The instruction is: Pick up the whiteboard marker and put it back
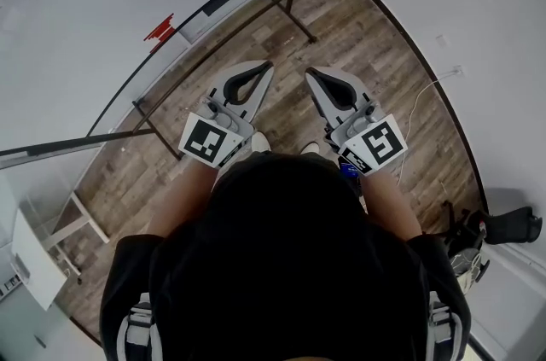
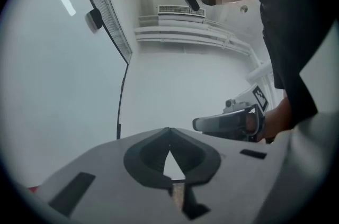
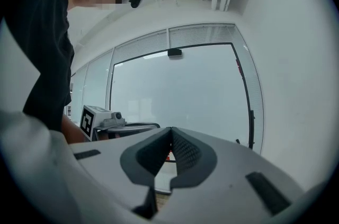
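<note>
The left gripper (image 1: 264, 67) at 11 o'clock and the right gripper (image 1: 311, 73) at 1 o'clock are pale grey with black jaws. Each bears a black-and-white checked cube (image 1: 206, 141). The floor (image 1: 367, 35) shows brown-grey wood planks. The white whiteboard (image 1: 77, 9) has a black frame, with a small red object (image 1: 159, 28) at 10 o'clock.

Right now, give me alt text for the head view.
Looking down from the person's head, the left gripper and right gripper are held side by side, jaws shut and empty, pointing toward a whiteboard over a wooden floor.

Wood-plank floor (image 1: 358, 18) bears black stand feet (image 1: 290, 14) and, perhaps, a cable (image 1: 415, 107).
</note>
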The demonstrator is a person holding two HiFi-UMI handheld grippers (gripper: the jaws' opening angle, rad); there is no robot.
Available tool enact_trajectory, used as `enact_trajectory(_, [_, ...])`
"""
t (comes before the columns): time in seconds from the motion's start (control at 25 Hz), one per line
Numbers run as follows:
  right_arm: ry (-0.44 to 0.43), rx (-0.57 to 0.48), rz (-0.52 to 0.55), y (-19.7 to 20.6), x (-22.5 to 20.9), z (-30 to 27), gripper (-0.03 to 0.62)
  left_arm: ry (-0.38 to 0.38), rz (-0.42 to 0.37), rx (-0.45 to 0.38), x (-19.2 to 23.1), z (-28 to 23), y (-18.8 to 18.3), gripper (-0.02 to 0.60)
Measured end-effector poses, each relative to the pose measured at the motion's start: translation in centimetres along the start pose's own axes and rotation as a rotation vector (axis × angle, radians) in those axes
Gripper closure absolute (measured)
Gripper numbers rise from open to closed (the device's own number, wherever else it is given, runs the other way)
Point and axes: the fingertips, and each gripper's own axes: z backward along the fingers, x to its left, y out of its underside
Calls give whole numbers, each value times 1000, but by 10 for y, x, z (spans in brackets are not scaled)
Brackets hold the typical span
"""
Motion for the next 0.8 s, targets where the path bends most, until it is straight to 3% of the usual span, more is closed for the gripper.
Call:
enact_trajectory(0.4, [52,7,4,6,-4,-26,600,55,5,-13,24,3,-1,578])
enact_trajectory(0.8, [50,2,17,7,-52,-31,600,61,9,-8,38,-41,9,578])
